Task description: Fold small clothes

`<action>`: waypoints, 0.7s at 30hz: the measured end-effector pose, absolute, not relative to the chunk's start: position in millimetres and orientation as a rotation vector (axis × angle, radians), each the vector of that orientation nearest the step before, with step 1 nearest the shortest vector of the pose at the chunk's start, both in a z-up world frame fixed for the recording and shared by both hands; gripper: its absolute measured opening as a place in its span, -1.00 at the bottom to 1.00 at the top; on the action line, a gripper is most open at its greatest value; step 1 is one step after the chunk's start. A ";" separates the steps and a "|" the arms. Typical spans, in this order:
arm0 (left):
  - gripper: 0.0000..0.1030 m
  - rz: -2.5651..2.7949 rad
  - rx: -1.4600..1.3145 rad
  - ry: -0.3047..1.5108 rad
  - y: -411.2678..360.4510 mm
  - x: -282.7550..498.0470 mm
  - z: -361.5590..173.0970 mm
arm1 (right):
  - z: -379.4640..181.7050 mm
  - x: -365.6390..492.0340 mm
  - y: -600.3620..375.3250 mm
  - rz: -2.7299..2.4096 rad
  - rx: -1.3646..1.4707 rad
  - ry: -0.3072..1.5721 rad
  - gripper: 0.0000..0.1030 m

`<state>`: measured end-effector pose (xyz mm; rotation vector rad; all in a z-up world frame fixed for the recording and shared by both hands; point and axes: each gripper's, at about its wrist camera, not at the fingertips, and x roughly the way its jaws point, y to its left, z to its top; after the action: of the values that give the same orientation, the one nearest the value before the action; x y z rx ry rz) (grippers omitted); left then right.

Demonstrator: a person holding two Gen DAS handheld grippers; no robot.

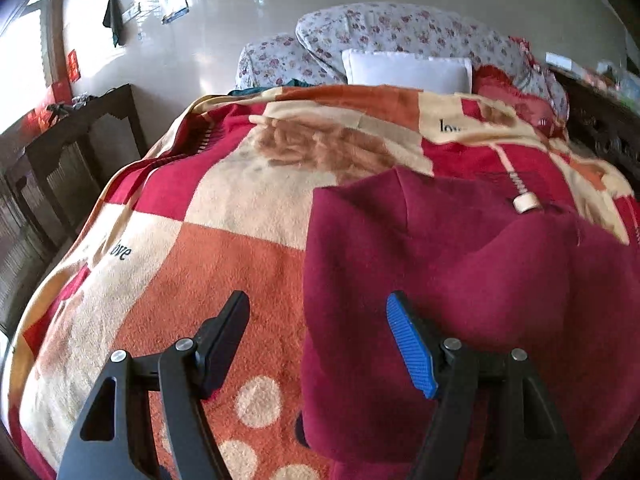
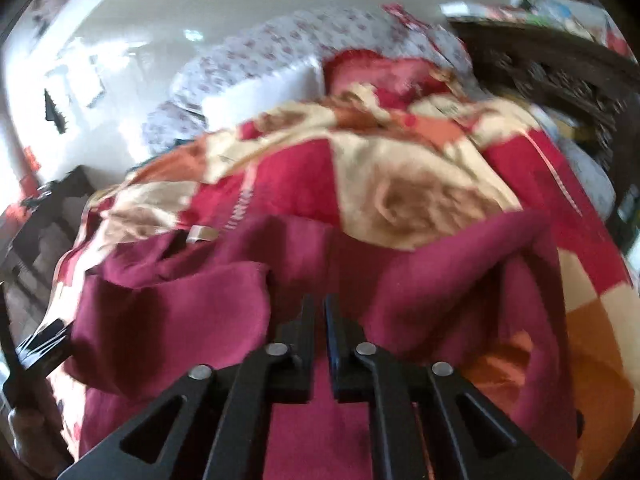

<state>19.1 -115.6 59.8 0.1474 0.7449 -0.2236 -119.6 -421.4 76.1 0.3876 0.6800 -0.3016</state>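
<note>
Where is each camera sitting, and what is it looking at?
Left wrist: on the left hand-held gripper, looking along its open fingers across the blanket to the pillows; maroon garment to its right.
Right wrist: on the right hand-held gripper, fingers nearly closed, looking over the bunched maroon garment.
Both show garment, blanket, pillows.

Your work surface: a bed under a patchwork blanket of red, orange and cream. On it, right of frame, lies a maroon garment; at top, a white pillow and floral bedding.
</note>
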 end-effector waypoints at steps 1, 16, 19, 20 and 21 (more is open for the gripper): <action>0.37 -0.225 0.143 0.748 -115.2 19.1 61.2 | 77.6 -116.5 -418.3 -0.297 0.384 0.682 0.17; 0.42 -0.198 0.138 0.749 -121.6 21.7 62.0 | 83.4 -129.7 -422.8 -0.381 0.324 0.659 -0.90; 0.42 -0.191 0.142 0.791 -128.6 28.5 48.3 | 66.2 -114.8 -425.6 -0.379 0.310 0.752 -0.83; 0.42 -0.193 0.142 0.804 -129.3 28.2 45.7 | 64.5 -114.1 -425.7 -0.374 0.319 0.775 -0.76; 0.42 -0.196 0.137 0.802 -128.6 25.7 46.0 | 66.5 -118.6 -425.5 -0.366 0.339 0.764 -0.51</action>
<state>25.7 -128.6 46.0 0.1369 0.8021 -0.1962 -118.6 -425.5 66.5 0.3390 0.7636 -0.3659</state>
